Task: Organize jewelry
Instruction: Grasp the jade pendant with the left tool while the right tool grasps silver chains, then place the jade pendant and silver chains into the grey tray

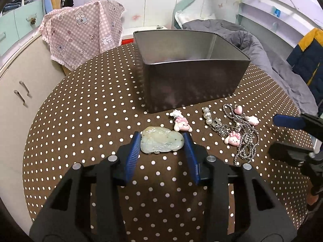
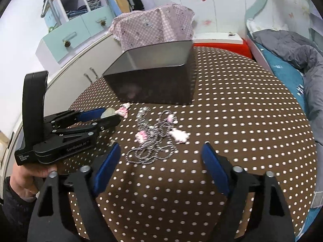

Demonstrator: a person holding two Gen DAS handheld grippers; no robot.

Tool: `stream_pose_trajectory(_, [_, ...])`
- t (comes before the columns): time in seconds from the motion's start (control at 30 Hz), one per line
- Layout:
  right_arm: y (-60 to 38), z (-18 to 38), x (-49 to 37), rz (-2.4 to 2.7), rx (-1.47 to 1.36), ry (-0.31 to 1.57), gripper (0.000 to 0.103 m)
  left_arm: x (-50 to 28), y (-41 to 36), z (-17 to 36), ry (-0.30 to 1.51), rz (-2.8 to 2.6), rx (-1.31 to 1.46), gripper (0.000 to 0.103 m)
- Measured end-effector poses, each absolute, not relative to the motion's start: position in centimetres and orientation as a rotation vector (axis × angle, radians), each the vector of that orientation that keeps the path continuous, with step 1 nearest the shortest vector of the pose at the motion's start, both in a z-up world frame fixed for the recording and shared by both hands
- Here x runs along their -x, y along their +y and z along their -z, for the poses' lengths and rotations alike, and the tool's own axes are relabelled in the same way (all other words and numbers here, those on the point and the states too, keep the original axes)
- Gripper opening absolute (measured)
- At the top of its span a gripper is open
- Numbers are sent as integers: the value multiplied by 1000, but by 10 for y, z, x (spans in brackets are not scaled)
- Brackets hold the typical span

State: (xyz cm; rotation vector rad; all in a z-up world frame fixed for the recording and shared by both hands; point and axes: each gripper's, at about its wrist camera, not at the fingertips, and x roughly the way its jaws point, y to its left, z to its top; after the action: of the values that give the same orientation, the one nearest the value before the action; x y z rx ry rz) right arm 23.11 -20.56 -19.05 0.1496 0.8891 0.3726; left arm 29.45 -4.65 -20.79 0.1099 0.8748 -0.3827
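The left gripper point(image 1: 161, 139) is sitting low over the dotted tablecloth point(image 1: 80, 121), its blue pads point(image 1: 132, 151) bracketing the pale green jade pendant point(image 1: 161, 142). The right pad is touching the pendant's edge and the left pad is lying against its other side, so the gripper is closing on it, though a firm clamp is hard to confirm. From the right wrist view, the pendant point(image 2: 108, 113) is peeking out between those fingers.

Just beyond the pendant, a pink bunny charm point(image 1: 181, 124) is lying in front of the dark metal box point(image 1: 191, 74), which is standing open on the table. To the right, a tangled chain point(image 1: 242, 137) with more pink charms and a string of pearls point(image 1: 208, 115) is spreading across the cloth.

The right gripper point(image 2: 161, 149) is hovering spread wide, holding nothing, with the chain point(image 2: 149, 147) lying just ahead between its fingers. A pink checked cloth point(image 1: 80, 32) is draping behind the table.
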Motion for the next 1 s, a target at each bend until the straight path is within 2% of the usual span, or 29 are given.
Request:
stream_pose_trajectory(0.1, [-196, 193, -237, -399, -139, 902, 53, -292, -40, 206, 874, 383, -94, 42])
stream_pose_trajectory(0.23, [-187, 196, -246, -414, -106, 904, 48, -290, -36, 207, 873, 381, -81, 42])
stream_pose_trajectory(0.33, [-179, 202, -248, -376, -15, 908, 31, -292, -35, 207, 875, 383, -74, 42])
stream_pose_trajectory(0.4, [-178, 202, -246, -378, 21, 915, 16, -292, -34, 207, 875, 384, -71, 42])
stream_pose_trajectory(0.67, [-198, 192, -227, -406, -41, 890, 15, -290, -32, 205, 868, 389, -47, 42])
stream_pose_trajectory(1.0, [-218, 135, -224, -469, -122, 763, 15, -279, -22, 178, 807, 393, -9, 42])
